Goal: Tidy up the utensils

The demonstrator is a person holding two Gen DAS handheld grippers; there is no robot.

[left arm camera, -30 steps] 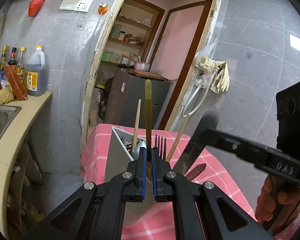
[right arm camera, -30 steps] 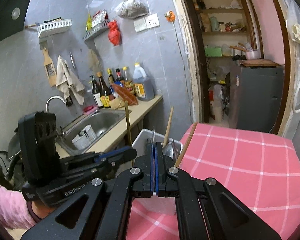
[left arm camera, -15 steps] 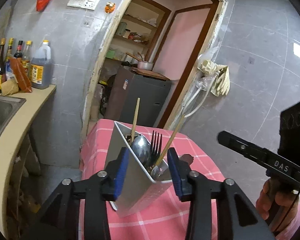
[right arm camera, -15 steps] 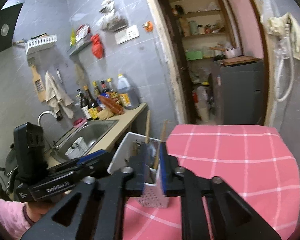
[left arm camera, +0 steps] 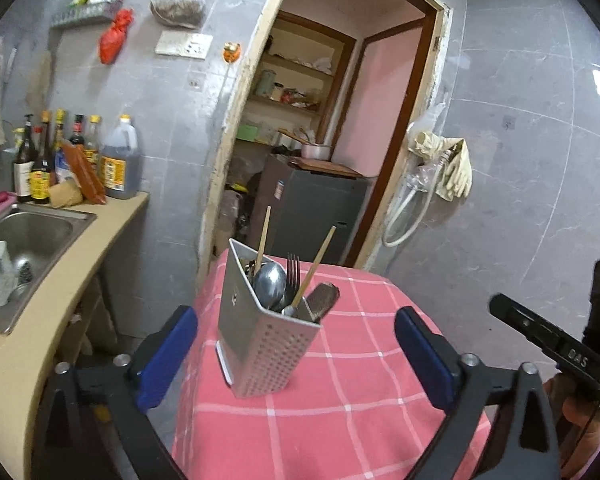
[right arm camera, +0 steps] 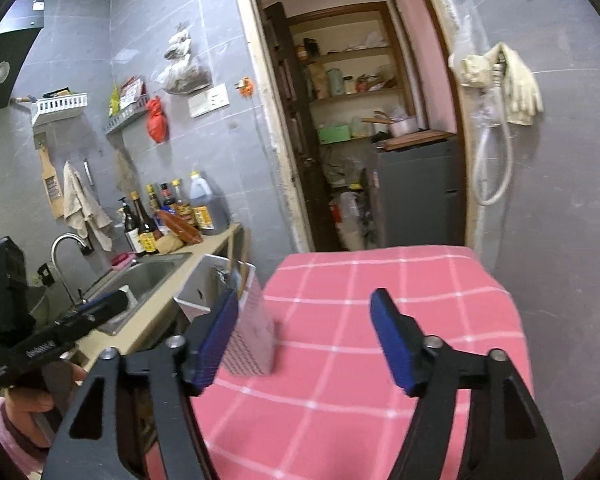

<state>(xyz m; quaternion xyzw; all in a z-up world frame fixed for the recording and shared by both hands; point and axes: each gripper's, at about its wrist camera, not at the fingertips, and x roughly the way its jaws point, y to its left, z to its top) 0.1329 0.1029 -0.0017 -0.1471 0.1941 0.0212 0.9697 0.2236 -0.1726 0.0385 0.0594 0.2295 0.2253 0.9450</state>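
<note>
A perforated metal utensil holder (left arm camera: 260,332) stands upright on the pink checked tablecloth (left arm camera: 340,400), near its left edge. In it are a spoon (left arm camera: 269,283), a fork (left arm camera: 293,276), two chopsticks (left arm camera: 316,264) and a dark knife handle (left arm camera: 323,300). My left gripper (left arm camera: 296,356) is drawn back from the holder, its jaws still opening wide with nothing pressed between the pads. In the right wrist view the holder (right arm camera: 244,320) sits just beyond the left finger of my right gripper (right arm camera: 306,340), whose jaws are opening over bare cloth and hold nothing.
A beige counter with a steel sink (left arm camera: 24,240) runs along the left, with bottles (left arm camera: 116,160) at its back. Behind the table are a doorway, a dark cabinet (left arm camera: 312,208) and gloves hung on the wall (left arm camera: 448,164). A hand holds the right gripper's handle (left arm camera: 580,412).
Both grippers opened from shut and pulled back from the holder. The chopstick that the left held and the utensil in the right now stand in the holder. The right swung rightward over the cloth.
</note>
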